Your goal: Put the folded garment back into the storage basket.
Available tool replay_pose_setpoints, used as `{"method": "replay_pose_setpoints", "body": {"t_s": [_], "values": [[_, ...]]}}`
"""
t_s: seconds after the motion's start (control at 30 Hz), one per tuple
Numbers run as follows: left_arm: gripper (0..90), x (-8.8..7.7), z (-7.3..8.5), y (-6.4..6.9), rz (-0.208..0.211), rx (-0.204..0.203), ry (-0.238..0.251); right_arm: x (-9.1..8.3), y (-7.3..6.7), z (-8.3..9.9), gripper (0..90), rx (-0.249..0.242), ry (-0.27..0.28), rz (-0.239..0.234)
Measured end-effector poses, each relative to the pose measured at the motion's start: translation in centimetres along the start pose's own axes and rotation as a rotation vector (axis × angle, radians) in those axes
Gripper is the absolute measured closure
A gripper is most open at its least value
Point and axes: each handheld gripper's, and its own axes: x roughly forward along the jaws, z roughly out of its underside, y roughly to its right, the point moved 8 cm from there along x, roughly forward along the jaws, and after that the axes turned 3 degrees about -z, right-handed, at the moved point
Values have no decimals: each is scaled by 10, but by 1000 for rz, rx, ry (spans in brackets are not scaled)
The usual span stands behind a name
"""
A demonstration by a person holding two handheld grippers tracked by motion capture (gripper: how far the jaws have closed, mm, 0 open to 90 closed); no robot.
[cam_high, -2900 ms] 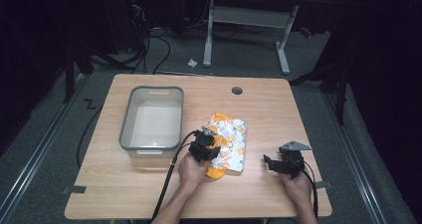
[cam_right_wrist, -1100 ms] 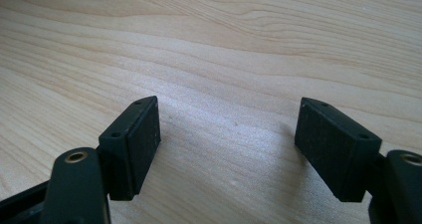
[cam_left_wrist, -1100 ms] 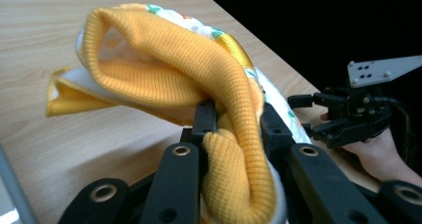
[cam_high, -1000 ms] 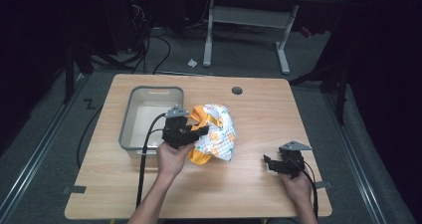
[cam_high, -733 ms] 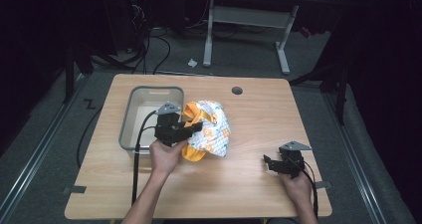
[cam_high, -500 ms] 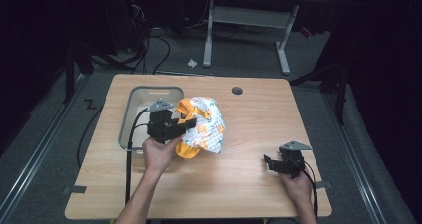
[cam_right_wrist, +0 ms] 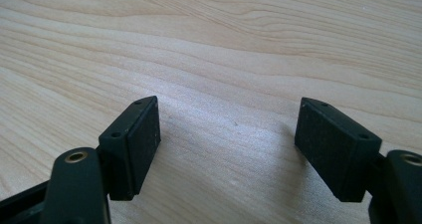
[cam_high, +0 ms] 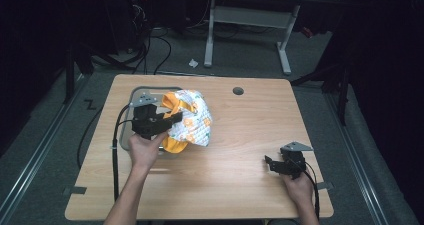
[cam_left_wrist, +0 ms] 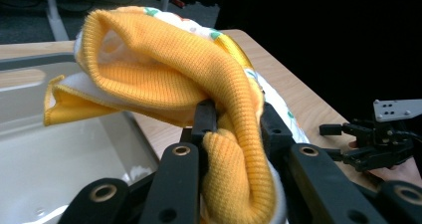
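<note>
The left claw (cam_left_wrist: pixel 234 119) is clamped on a fold of orange knit cloth (cam_left_wrist: pixel 169 74), held over the near edge of the tub (cam_left_wrist: pixel 59 149). From above, the cloth's white printed side (cam_high: pixel 192 122) shows; no writing is readable. The right claw (cam_right_wrist: pixel 226 144) gapes wide and empty over bare worktop (cam_right_wrist: pixel 239 45).

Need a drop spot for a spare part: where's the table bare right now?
Bare: wooden tabletop between the orange-and-white patterned cloth and the right gripper, plus the near edge. Crowded: left side, where the left gripper holds the cloth over the clear plastic bin.
</note>
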Motion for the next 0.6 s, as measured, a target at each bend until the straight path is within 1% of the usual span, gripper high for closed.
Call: {"method": "replay_pose_setpoints", "body": {"t_s": [0.07,0.13,0.27,0.47,0.6], "values": [[745,-2,0,-2,-4,0,0,0,0,0,263,0,0,0],[745,-7,-1,-7,-15,-2,-2,0,0,0,263,0,0,0],[745,-12,-3,-11,-25,-5,7,0,0,0,263,0,0,0],[745,-19,-2,-27,-54,-17,6,0,0,0,263,0,0,0],[745,-22,-2,-35,-63,-21,3,0,0,0,263,0,0,0]]}}
